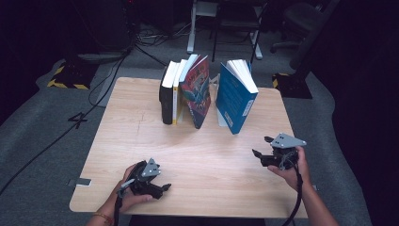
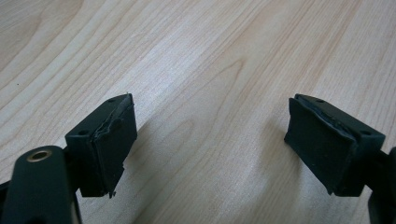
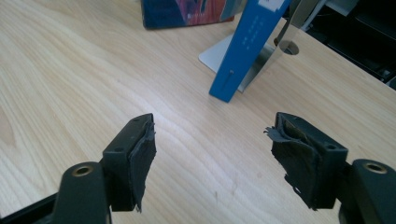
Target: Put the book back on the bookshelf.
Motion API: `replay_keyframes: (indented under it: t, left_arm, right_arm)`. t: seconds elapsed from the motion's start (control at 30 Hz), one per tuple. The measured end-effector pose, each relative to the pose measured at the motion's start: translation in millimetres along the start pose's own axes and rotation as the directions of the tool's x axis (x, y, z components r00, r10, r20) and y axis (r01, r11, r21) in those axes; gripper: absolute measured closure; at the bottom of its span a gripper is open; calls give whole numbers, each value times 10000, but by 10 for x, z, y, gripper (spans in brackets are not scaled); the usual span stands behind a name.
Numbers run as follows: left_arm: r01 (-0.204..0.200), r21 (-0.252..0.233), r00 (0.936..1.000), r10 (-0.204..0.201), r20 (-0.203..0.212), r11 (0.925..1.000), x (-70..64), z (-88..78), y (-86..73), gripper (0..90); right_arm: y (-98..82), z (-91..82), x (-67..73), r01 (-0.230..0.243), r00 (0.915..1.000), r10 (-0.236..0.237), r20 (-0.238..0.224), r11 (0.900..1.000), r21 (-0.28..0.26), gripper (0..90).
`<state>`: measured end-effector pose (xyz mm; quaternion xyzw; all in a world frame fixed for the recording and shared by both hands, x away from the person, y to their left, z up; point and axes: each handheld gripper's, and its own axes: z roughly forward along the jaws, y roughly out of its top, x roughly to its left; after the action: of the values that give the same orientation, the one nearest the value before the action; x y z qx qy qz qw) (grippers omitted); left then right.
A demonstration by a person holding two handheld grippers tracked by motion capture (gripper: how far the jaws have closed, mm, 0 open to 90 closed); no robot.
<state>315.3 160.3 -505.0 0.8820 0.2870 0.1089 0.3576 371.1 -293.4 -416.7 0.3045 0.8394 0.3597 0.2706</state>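
My right gripper (image 1: 261, 147) and left gripper (image 1: 164, 187) are both open and empty. The blue book (image 1: 236, 96) leans, stiff, maybe heavy; I'd pinch its spine edge.

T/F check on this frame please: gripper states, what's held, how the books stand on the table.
1. The right gripper is open and holds nothing. True.
2. The left gripper is shut on a book. False: its jaws stand apart over bare table, nothing between them.
3. The blue book stands apart from the other books, leaning. True.
4. The colourful-cover book lies flat on the table. False: it stands on edge, tilted against the books beside it.
5. The right gripper touches the blue book. False: bare table lies between them in the right gripper view.
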Motion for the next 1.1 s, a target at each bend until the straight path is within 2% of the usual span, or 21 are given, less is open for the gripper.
replay_keyframes:
  t: [0.27, 0.43, 0.7, 1.03, 1.1]
  left_arm:
    - [4, 1, 10000, -3, -8, 10000, -1, 0, 0, 164]
    - [18, -10, 10000, -18, -6, 10000, -3, 0, 0, 165]
    - [18, -2, 10000, -18, -21, 10000, -4, -1, -1, 165]
    - [34, -7, 10000, -34, -24, 10000, -5, 0, -1, 165]
    - [38, -6, 10000, -38, -29, 10000, -5, 0, -1, 165]
  right_arm:
    - [-196, -45, 82, 463, 9988, -468, 104, 9979, 455, 302]
    - [-314, -62, 116, 538, 9985, -535, -63, 9967, 616, 297]
    - [-537, -99, 108, 252, 9996, -241, -149, 9967, 766, 293]
    - [-835, -173, 122, 31, 10000, -29, -16, 9958, 920, 282]
    - [-906, -202, 114, -222, 9997, 225, -27, 9957, 896, 281]
